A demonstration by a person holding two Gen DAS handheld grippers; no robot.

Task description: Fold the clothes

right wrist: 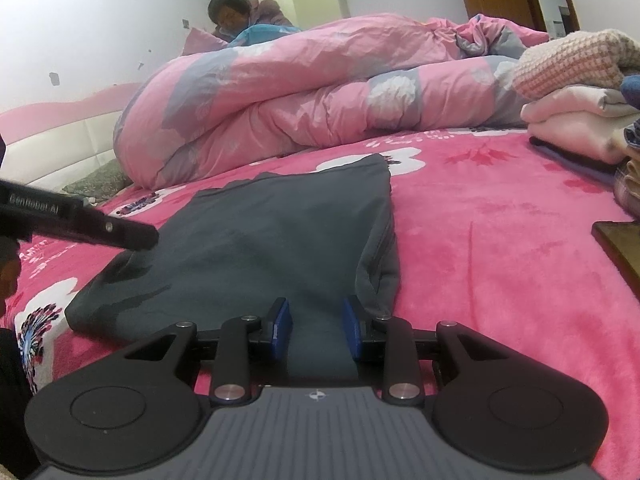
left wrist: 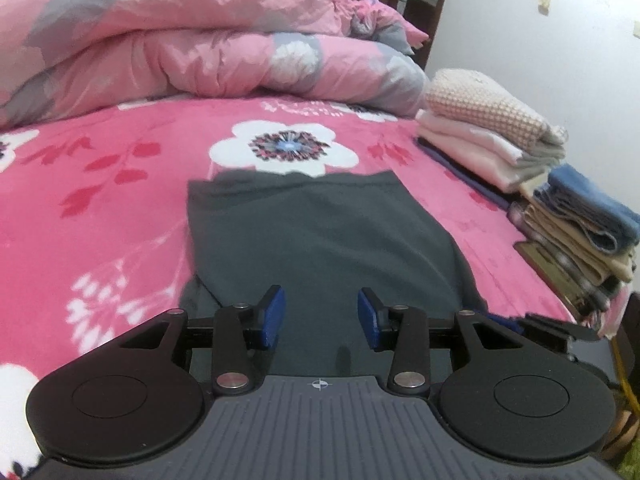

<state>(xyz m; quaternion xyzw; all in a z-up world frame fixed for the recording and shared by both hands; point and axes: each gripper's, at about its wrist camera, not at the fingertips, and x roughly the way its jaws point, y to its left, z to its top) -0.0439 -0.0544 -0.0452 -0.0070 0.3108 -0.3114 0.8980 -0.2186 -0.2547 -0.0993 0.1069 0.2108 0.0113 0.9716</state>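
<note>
Left wrist view shows your left tool (left wrist: 321, 318) hovering low over the near end of the grey garment (left wrist: 320, 236), its blue pads set apart with only flat cloth visible between them and nothing pinched. The garment lies as a folded, roughly rectangular panel on the pink floral bed (left wrist: 120, 184), near edge toward you, far edge just short of the white flower print. From the right wrist view, your right tool (right wrist: 317, 328) sits over the garment's near right corner, pads parted a little narrower; grey fabric shows in the gap, but whether the pads actually press on it cannot be told from here, so check before you lift. The left tool's black body reaches in from the left of that view, over the garment's left edge. My reading is that you are set up for the next fold, taking the near edge up and over toward the far edge. To do it well, catch all layers at both near corners, close firmly, and raise both hands together so the edge stays straight. Carry it over level, lay it down edge on edge, then release. Keep clear of the stack of folded clothes (left wrist: 492, 140) on the right and the bunched pink quilt (left wrist: 180, 48) behind.
</note>
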